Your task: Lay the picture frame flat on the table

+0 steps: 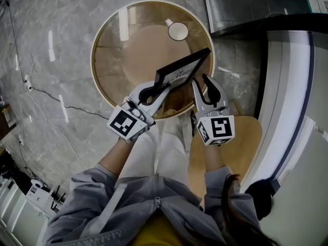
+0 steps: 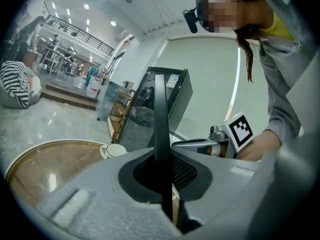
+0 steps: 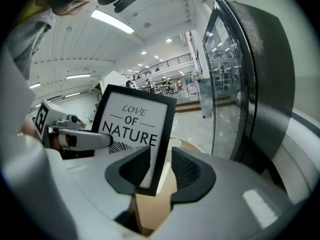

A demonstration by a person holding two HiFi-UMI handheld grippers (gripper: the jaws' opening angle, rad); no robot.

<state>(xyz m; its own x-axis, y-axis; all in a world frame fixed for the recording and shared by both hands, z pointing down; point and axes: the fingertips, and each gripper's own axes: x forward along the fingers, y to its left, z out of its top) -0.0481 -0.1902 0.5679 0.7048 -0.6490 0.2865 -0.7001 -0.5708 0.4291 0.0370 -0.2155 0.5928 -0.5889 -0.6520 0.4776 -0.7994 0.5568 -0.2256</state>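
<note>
A black picture frame [image 1: 182, 70] with a white "Love of Nature" print hangs tilted over the round glass-topped table [image 1: 95, 60]. My left gripper [image 1: 162, 88] is shut on the frame's near left corner. In the left gripper view the frame's thin black edge [image 2: 161, 114] runs straight up from between the jaws [image 2: 162, 179]. My right gripper [image 1: 204, 82] is open at the frame's right side. In the right gripper view the frame's lower corner [image 3: 135, 126] stands between the spread pads [image 3: 161, 166], with a gap on the right side.
A white cup [image 1: 178, 31] sits on the far part of the table, beyond the frame. A glass display cabinet [image 1: 246, 4] and a white curved counter [image 1: 292, 111] stand to the right. A wooden seat [image 1: 248, 137] lies under my right arm. A cable [image 1: 51, 96] crosses the marble floor.
</note>
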